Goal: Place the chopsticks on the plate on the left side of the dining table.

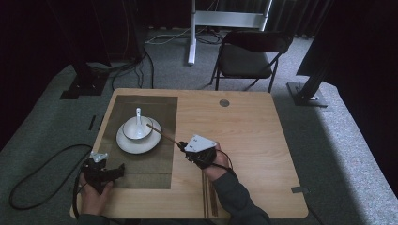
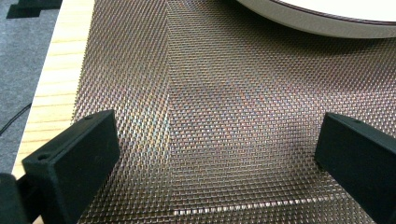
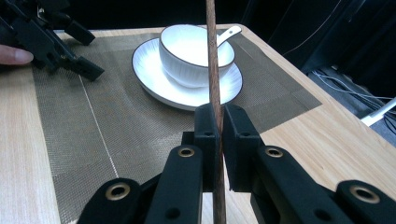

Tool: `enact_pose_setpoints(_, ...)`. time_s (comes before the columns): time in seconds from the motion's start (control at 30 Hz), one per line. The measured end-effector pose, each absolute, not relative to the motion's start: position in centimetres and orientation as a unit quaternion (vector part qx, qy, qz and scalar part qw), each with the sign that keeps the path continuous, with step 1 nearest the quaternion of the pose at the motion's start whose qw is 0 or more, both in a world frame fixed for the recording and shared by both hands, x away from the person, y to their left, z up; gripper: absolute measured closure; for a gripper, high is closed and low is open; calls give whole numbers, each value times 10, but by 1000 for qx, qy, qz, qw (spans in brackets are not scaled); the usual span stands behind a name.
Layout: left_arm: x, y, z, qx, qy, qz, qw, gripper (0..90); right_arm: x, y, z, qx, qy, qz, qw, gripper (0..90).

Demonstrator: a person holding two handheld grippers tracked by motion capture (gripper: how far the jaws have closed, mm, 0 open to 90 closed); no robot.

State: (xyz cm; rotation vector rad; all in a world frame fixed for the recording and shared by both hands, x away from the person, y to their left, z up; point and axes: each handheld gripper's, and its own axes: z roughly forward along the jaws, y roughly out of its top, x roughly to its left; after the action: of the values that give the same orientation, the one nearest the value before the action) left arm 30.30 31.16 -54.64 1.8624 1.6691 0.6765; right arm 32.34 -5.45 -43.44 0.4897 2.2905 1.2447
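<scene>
My right gripper (image 1: 181, 145) (image 3: 217, 117) is shut on a brown wooden chopstick (image 1: 162, 133) (image 3: 212, 56), whose far end reaches over the rim of a white plate (image 1: 126, 146) (image 3: 149, 70). A white bowl (image 1: 136, 129) (image 3: 187, 60) with a white spoon (image 1: 138, 115) (image 3: 229, 32) in it sits on that plate. Both rest on a woven brown placemat (image 1: 150, 164) (image 2: 210, 93). My left gripper (image 1: 117, 169) (image 2: 217, 135) stands open over the mat's near left corner, nothing between its jaws. The plate's edge (image 2: 327, 23) shows ahead of it.
More brown chopsticks (image 1: 210, 197) lie on the wooden table (image 1: 253, 140) near its front edge, beside the right forearm. A round cable port (image 1: 224, 102) is at the table's back. A dark folding chair (image 1: 248, 56) stands behind the table.
</scene>
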Motion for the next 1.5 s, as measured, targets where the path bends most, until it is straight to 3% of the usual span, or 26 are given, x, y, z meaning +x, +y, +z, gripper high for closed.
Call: enact_pose_setpoints(1.5,303,312,-546,693,619,251,271,2,336,-26,-413,136,841,466,238,847)
